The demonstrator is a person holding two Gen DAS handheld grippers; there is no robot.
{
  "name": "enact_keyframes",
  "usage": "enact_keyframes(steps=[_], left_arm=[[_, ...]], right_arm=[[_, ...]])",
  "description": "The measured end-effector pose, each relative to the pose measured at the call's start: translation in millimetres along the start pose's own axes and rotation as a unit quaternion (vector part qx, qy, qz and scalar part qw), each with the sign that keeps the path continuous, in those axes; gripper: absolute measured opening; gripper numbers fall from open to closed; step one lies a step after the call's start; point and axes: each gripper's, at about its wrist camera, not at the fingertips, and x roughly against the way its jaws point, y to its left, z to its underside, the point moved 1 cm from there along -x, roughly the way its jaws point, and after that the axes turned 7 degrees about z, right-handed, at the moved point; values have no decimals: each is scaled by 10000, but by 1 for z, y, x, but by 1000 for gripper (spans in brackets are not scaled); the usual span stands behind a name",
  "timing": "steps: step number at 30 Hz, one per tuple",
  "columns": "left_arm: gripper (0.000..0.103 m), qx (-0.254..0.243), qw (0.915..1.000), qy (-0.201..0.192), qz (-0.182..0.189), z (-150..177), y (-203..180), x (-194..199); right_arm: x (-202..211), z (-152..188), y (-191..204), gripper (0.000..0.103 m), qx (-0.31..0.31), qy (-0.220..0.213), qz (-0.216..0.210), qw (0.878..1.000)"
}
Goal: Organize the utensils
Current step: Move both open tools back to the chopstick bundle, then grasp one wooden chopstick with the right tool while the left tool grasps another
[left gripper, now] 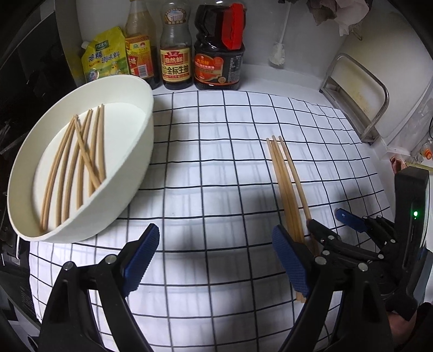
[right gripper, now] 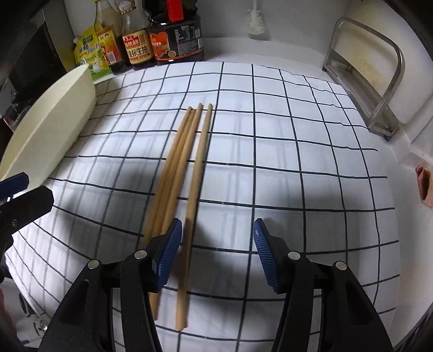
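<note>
Three wooden chopsticks (right gripper: 186,168) lie side by side on the checked cloth (right gripper: 297,162); they also show in the left wrist view (left gripper: 286,181). My right gripper (right gripper: 216,251) is open and low over their near ends, with the rightmost chopstick between its fingers; it also shows in the left wrist view (left gripper: 327,220). My left gripper (left gripper: 216,257) is open and empty over the cloth, right of a white oval bowl (left gripper: 143,130) that holds several chopsticks (left gripper: 78,159). The bowl's outer wall (right gripper: 54,127) shows at the left of the right wrist view.
Sauce bottles (left gripper: 176,51) and a yellow seasoning pouch (left gripper: 104,56) stand along the back wall. A metal rack (left gripper: 360,94) stands at the right edge. A white brush (right gripper: 254,21) hangs on the back wall.
</note>
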Motion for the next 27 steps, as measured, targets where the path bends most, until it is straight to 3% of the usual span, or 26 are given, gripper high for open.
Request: enact_keyframes(steps=[16,27], left_arm=[[84,-110,9993,294,189,2,-34,-51],[84,-36,9988,482,106,5,-38,-72]], right_arm=[[-5,3,-42,53,-283,-72,-6,9996],[-6,5,-59,53,-401,-110,17,9991]])
